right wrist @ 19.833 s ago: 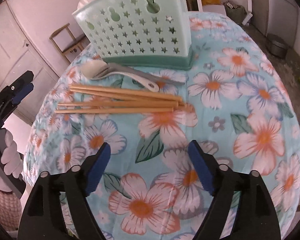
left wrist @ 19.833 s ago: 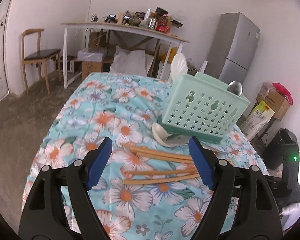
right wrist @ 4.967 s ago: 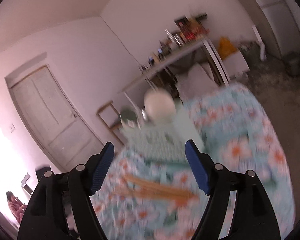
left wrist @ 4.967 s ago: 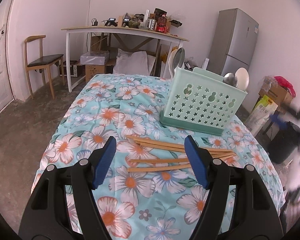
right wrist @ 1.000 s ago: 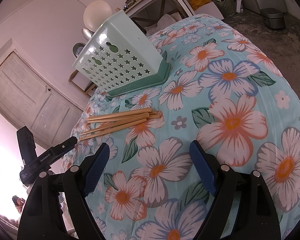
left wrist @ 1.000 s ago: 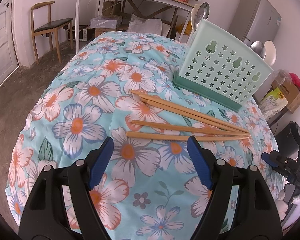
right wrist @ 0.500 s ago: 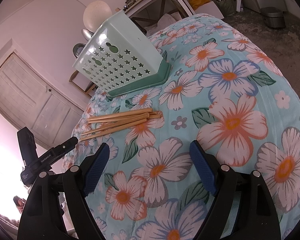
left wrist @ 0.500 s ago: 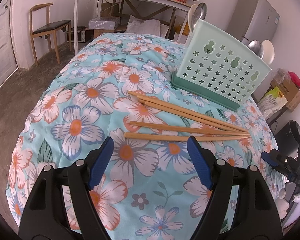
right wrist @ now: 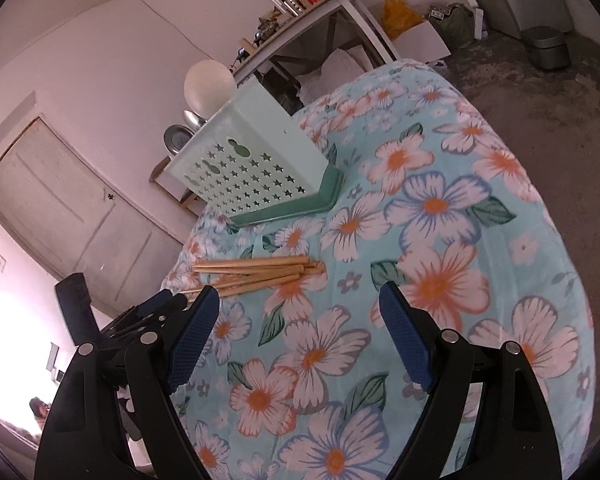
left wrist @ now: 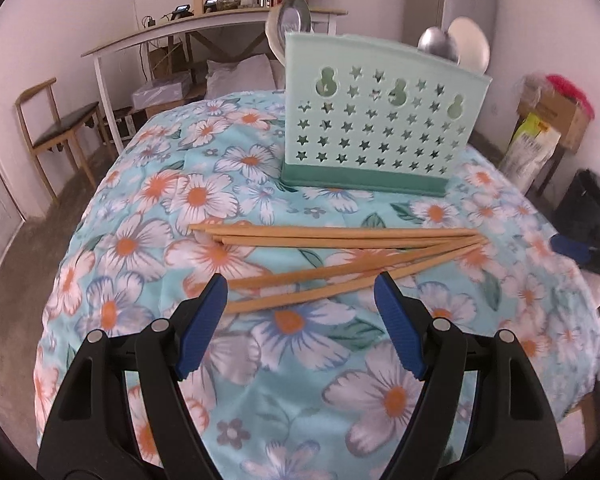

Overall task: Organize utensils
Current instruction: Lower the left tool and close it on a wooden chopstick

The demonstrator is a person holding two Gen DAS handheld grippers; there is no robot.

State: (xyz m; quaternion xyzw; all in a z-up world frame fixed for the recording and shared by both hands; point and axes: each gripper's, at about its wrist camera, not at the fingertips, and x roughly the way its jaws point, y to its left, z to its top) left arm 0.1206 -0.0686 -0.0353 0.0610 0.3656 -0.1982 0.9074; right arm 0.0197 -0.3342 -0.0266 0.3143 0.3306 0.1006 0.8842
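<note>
Chopsticks point(left wrist: 340, 256), four wooden ones, lie loosely fanned on the floral-clothed surface point(left wrist: 148, 208), in front of the mint-green utensil holder point(left wrist: 380, 120), which stands at 12 o'clock in the left wrist view with spoons point(left wrist: 440, 46) upright in it. The left gripper point(left wrist: 300, 300) has its blue-padded fingers point(left wrist: 204, 324) spread wide and empty; their tips flank the near ends of the two lowest chopsticks, and whether they touch cannot be told. It points forward and down at the sticks. The right gripper point(right wrist: 300, 320) also stands wide open, holding nothing, angled down over bare cloth, with the chopsticks point(right wrist: 256, 274) at its 11 o'clock and the holder point(right wrist: 256, 164) beyond.
</note>
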